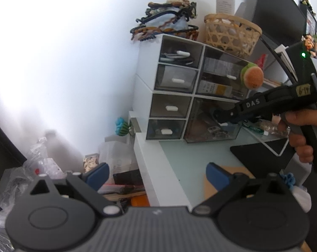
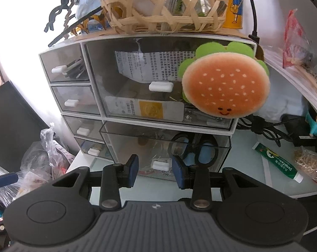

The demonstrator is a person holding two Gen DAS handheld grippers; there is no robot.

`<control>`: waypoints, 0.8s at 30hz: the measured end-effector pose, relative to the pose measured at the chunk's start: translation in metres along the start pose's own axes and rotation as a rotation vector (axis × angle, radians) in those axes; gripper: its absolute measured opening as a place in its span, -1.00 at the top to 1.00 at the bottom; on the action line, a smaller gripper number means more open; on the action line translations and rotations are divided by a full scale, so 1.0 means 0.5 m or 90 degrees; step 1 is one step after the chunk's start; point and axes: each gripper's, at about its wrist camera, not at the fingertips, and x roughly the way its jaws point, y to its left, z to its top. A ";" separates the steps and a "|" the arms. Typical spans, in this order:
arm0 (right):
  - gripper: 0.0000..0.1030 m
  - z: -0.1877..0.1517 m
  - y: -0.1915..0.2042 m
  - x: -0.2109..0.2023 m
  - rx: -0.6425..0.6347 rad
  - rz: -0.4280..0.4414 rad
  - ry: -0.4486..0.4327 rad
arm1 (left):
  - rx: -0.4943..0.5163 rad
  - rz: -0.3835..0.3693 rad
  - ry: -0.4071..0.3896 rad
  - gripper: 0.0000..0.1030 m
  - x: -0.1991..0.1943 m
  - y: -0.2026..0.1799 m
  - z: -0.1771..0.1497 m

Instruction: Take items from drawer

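A white organiser with clear drawers [image 1: 175,88] [image 2: 120,96] stands on a pale desk. Its large bottom drawer [image 2: 164,147] is pulled out a little and holds black scissors [image 2: 202,147] and small items. My right gripper [image 2: 155,171] is open, its blue pads on either side of that drawer's white handle [image 2: 161,165], not closed on it. In the left wrist view the right gripper [image 1: 219,116] reaches the same drawer [image 1: 213,121]. My left gripper [image 1: 158,173] is open and empty, held back above the desk's left edge.
A plush burger [image 2: 225,88] [image 1: 252,77] hangs before the upper right drawer. A woven basket [image 1: 232,33] and hair clips [image 1: 164,21] sit on top. A green tube [image 2: 278,161], cables and a black pad [image 1: 261,153] lie on the desk. Plastic bags [image 1: 43,163] lie left of it.
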 end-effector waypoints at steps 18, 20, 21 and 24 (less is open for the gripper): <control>0.23 0.011 0.003 0.013 -0.001 -0.007 -0.001 | 0.001 -0.004 -0.001 -0.95 0.002 -0.003 0.000; 0.23 0.012 0.003 0.014 -0.001 -0.008 -0.001 | 0.001 -0.004 -0.001 -0.95 0.001 -0.005 -0.001; 0.23 0.012 0.003 0.014 -0.001 -0.008 0.000 | 0.001 -0.004 -0.001 -0.95 0.001 -0.005 -0.001; 0.23 0.012 0.003 0.013 -0.004 -0.006 -0.003 | 0.001 -0.004 -0.002 -0.95 0.002 -0.006 -0.001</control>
